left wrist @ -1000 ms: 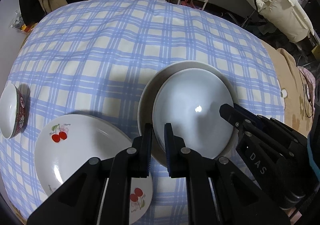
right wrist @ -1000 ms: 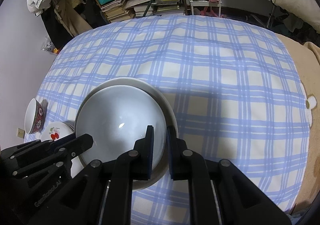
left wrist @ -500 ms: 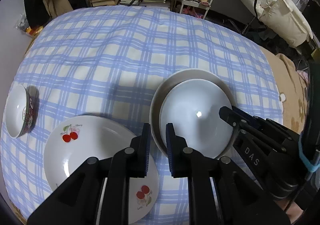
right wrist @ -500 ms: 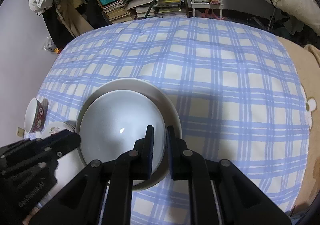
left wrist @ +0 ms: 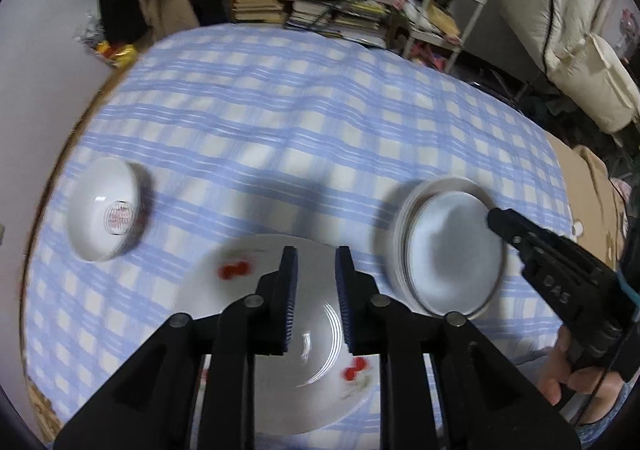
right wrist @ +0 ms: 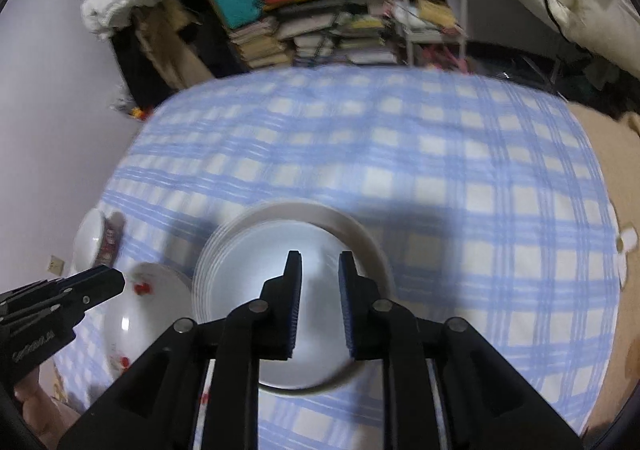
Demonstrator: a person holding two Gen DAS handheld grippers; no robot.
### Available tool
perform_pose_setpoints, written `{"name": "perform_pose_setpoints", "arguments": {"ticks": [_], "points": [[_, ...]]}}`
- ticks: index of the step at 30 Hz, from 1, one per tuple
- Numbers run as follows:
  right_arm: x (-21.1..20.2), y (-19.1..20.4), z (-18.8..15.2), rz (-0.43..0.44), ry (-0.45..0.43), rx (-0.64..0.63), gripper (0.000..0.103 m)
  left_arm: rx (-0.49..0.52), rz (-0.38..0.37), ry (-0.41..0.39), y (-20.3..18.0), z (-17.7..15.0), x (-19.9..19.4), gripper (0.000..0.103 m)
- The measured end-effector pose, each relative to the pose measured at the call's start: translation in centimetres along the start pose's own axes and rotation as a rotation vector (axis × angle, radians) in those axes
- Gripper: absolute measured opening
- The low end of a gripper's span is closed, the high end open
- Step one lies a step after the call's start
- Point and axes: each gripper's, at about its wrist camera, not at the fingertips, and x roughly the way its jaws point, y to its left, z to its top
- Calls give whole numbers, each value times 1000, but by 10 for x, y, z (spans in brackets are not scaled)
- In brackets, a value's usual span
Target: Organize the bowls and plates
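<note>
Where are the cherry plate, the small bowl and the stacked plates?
cherry plate [left wrist: 240,290], left wrist view, bare upper rim.
small bowl [left wrist: 105,210], left wrist view, inside.
stacked plates [right wrist: 248,290], right wrist view, top plate's inside.

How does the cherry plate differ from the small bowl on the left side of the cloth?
The cherry plate is wide and shallow; the small bowl is narrower and deeper. The plate carries red cherry prints; the bowl has a red mark inside and a dark red patterned outside. The plate lies under the left gripper; the bowl stands apart. Both are white, resting on the checked cloth.
</note>
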Motion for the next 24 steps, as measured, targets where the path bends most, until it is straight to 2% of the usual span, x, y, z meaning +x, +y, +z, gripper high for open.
{"name": "perform_pose_setpoints", "arguments": {"ticks": [2, 4, 6, 8, 10, 11, 12, 15, 24], "points": [[-4, 11, 3, 9, -15, -28, 36, -11, 19, -16, 12, 2, -8, 26], [-6, 26, 7, 27, -30, -51, 53, -23, 50, -34, 29, 2, -18, 37], [-7, 39, 9, 49, -35, -71, 57, -37, 83, -58, 47, 1, -28, 49], [-6, 57, 13, 58, -37, -96, 65, -51, 110, -70, 64, 0, -35, 52], [-5, 77, 18, 68, -49, -126, 78, -66, 130, -71, 82, 0, -40, 57], [-4, 84, 19, 76, -53, -137, 81, -81, 142, -69, 95, 0, -43, 68], [-3, 94, 20, 88, -58, -150, 87, -94, 153, -78, 105, -1, -45, 73], [3, 124, 24, 135, -55, -183, 101, -133, 203, -111, 130, -1, -51, 79], [35, 209, 26, 185, -26, -281, 103, -262, 191, -91, 214, -4, -44, 80]]}}
